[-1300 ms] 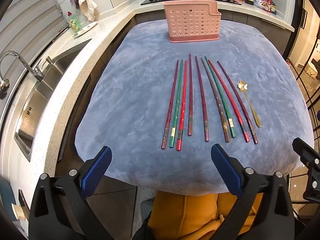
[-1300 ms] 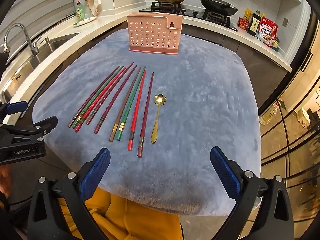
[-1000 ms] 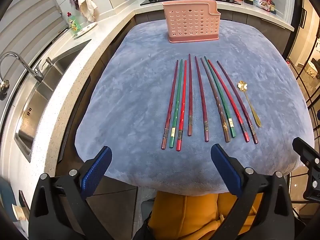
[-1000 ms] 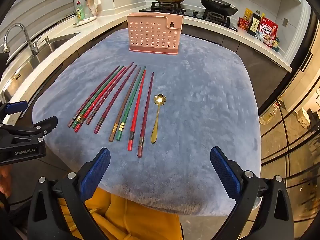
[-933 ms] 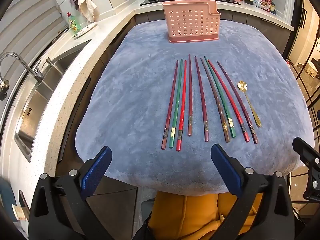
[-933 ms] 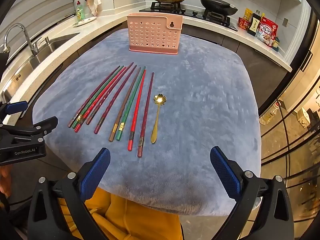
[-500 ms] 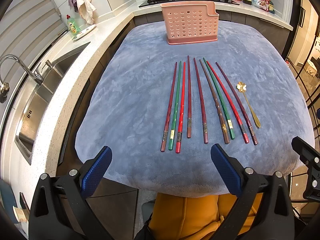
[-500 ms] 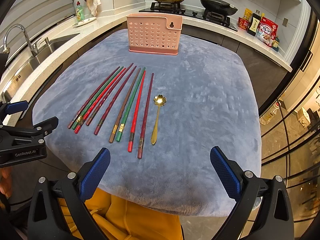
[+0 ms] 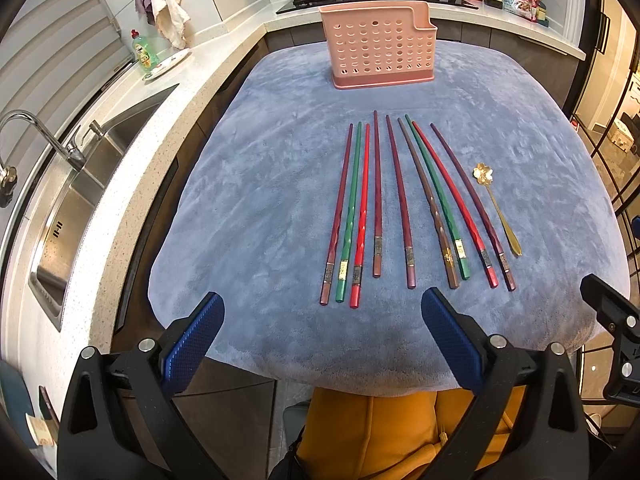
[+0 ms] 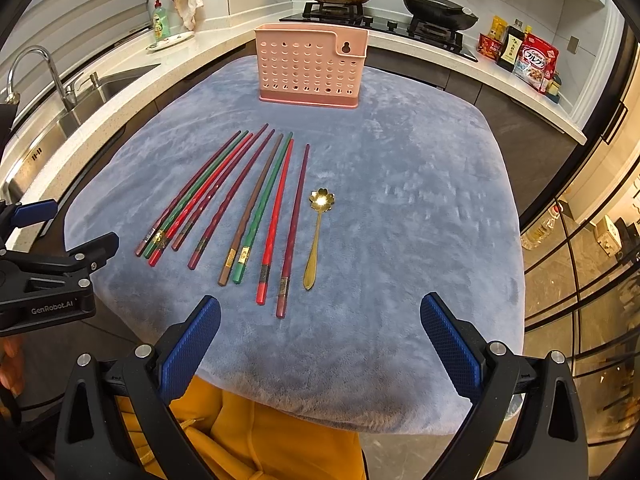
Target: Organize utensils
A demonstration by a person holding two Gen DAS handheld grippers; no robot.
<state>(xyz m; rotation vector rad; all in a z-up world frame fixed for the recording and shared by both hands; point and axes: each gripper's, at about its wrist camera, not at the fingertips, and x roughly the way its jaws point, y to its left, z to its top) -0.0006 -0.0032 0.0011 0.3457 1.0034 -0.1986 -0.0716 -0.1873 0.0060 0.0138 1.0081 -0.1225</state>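
Several chopsticks (image 9: 400,200) in maroon, green, red and brown lie side by side on the blue-grey cloth (image 9: 260,200), also in the right wrist view (image 10: 256,200). A gold flower-bowl spoon (image 9: 496,208) lies to their right, also in the right wrist view (image 10: 316,236). A pink perforated utensil holder (image 9: 378,46) stands upright at the far edge, also in the right wrist view (image 10: 310,66). My left gripper (image 9: 320,340) and right gripper (image 10: 318,340) are both open and empty, at the near edge of the cloth.
A steel sink (image 9: 76,184) with a tap is on the left counter. A stove with pans (image 10: 384,0) and food packets (image 10: 532,60) line the back counter. A dish soap bottle (image 9: 141,49) stands by the sink.
The left gripper has moved slightly forward and lower toward the chopsticks. The right gripper has barely moved. Nothing was picked up.
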